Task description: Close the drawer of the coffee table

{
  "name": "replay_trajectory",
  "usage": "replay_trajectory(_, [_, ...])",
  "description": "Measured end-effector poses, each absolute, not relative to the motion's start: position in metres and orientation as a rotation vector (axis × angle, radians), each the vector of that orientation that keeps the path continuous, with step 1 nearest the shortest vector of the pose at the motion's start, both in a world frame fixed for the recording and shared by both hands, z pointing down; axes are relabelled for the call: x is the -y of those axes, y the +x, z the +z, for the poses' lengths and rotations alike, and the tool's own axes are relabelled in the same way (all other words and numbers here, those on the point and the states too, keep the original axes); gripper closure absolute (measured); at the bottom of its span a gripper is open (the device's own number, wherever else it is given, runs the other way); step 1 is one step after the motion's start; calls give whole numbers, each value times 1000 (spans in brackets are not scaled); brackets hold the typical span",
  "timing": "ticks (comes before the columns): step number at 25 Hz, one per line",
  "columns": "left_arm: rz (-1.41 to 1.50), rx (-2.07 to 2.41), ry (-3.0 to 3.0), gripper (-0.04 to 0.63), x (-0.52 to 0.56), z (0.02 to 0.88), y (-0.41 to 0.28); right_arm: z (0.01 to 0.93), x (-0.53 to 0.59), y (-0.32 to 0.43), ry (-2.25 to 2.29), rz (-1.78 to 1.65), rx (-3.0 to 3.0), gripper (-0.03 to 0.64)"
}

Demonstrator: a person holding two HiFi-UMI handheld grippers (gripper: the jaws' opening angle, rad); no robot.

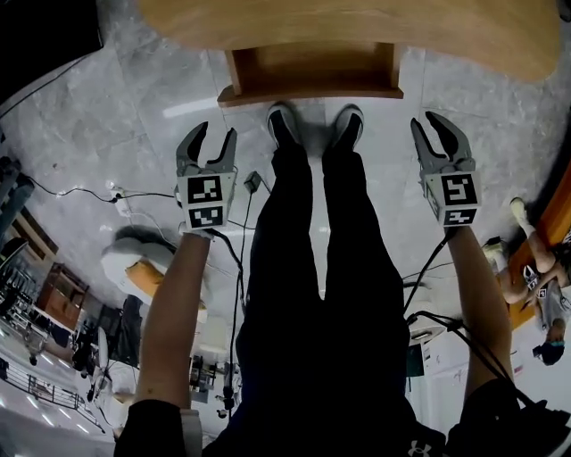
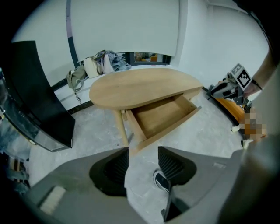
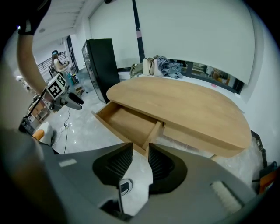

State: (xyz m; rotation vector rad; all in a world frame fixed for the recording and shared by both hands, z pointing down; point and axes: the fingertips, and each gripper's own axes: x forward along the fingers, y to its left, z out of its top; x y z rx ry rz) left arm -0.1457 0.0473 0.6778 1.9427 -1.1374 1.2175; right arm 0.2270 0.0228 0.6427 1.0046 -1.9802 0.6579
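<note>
Left claw [image 1: 216, 134] spread wide, nothing between the jaws. Right claw [image 1: 430, 127] parted less, also empty. Both forearms stretched forward, claws tipped steeply at the floor [image 1: 116, 116], one on each side of the person's two shoes [image 1: 284, 121]. Ahead, between the claws: one drawer [image 1: 310, 71], pulled out, under one oval wooden surface [image 1: 357, 22]. Count: two claws, one drawer, one surface.

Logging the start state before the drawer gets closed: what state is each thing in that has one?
drawer: pulled out of the coffee table, nothing inside.
left gripper: open, nothing between its jaws.
right gripper: open with a narrower gap, nothing between its jaws.
</note>
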Motion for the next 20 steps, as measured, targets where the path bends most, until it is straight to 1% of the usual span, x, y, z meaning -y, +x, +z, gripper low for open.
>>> replay_trajectory(5, [1216,1156,1864,376,-53,715,-162,676,-26,230,982,645,1952,492])
replay_trajectory(9, [1269,1165,1855,376,-56,742,-168,712,-37,232,956,702,1914,440])
replay_trajectory(12, [1282,1205,1833,376,-56,758,-170,730,-38,234,978,742,1902,417])
replay_trajectory(20, [1228,1234,1798,376,-41,783,-165,756,-23,224,1016,739,1912,425])
